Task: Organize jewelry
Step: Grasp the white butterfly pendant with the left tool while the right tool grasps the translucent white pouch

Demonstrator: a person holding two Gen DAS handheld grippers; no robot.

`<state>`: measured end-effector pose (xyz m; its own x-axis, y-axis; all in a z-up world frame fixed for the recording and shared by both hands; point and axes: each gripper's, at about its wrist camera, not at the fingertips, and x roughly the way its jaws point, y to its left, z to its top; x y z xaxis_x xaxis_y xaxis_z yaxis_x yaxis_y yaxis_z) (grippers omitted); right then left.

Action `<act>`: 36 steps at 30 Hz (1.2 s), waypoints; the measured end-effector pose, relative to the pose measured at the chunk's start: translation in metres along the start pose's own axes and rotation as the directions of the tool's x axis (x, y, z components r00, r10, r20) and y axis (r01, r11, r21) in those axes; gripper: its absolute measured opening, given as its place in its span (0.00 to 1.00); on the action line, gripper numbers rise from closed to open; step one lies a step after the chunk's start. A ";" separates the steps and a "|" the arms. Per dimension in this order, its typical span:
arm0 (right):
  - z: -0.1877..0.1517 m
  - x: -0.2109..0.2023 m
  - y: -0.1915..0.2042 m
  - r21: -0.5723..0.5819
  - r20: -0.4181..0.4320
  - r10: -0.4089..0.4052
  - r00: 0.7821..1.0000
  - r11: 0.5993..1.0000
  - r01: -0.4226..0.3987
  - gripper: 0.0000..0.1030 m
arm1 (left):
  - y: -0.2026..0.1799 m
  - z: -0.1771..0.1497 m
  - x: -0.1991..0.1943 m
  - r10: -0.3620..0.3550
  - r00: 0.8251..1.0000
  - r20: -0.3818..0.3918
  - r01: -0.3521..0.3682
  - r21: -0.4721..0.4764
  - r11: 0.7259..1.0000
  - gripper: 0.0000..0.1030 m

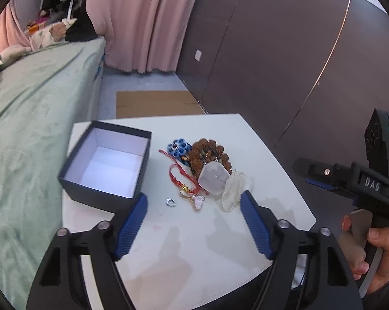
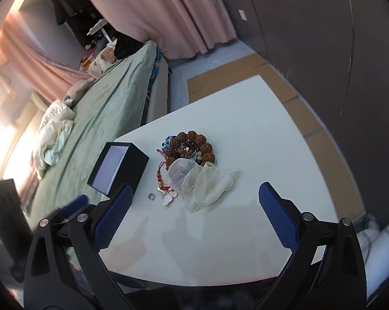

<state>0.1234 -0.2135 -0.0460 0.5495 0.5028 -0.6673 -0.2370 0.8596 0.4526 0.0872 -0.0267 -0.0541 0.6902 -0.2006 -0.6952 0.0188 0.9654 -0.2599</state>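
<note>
A jewelry pile lies on the white table (image 1: 184,245): a brown bead bracelet (image 1: 210,152), a blue bead bracelet (image 1: 178,149), a red cord bracelet (image 1: 180,178), a translucent shell flower piece (image 1: 215,180), a butterfly brooch (image 1: 198,201) and a small silver ring (image 1: 170,201). An open dark box (image 1: 106,165) with white lining stands left of the pile and holds nothing. My left gripper (image 1: 193,201) is open, above the table just in front of the ring and brooch. My right gripper (image 2: 194,193) is open, hovering in front of the shell piece (image 2: 202,180); the box (image 2: 117,168) is to its left.
A bed with a green cover (image 1: 31,118) runs along the table's left side. A dark wardrobe wall (image 1: 285,51) stands to the right. Flat cardboard (image 1: 155,103) lies on the floor beyond the table. Pink curtains (image 1: 142,20) hang at the back.
</note>
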 end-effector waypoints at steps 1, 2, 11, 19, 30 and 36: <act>0.001 0.003 -0.002 0.015 -0.008 0.014 1.000 1.000 -0.013 0.94 | -0.001 0.001 0.005 -0.001 1.000 -0.008 0.001 0.003 1.000 0.65; 0.001 0.006 -0.003 0.028 -0.016 0.025 1.000 0.999 -0.025 0.89 | -0.001 0.001 0.008 -0.001 1.000 -0.013 0.001 0.005 1.000 0.64; 0.008 0.050 -0.008 0.125 -0.125 0.048 0.991 0.992 -0.033 0.70 | 0.004 0.008 0.046 0.013 0.996 -0.084 -0.013 0.004 1.000 0.56; 0.009 0.086 -0.004 0.126 -0.183 0.015 0.983 0.992 0.008 0.64 | 0.007 0.002 0.076 0.015 0.984 -0.179 -0.011 0.025 1.000 0.51; 0.015 0.096 -0.015 0.184 -0.164 0.016 0.986 0.983 0.014 0.03 | 0.003 -0.011 0.099 0.019 0.971 -0.239 -0.007 0.051 0.999 0.51; 0.018 0.074 -0.016 0.197 -0.098 0.039 0.994 0.980 -0.019 0.03 | 0.003 -0.013 0.102 0.012 0.975 -0.221 0.000 0.051 0.999 0.49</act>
<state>0.1819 -0.1922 -0.0920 0.4589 0.5422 -0.7039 -0.0850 0.8154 0.5727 0.1485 -0.0465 -0.1342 0.5134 -0.2211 -0.8291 0.0552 0.9727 -0.2253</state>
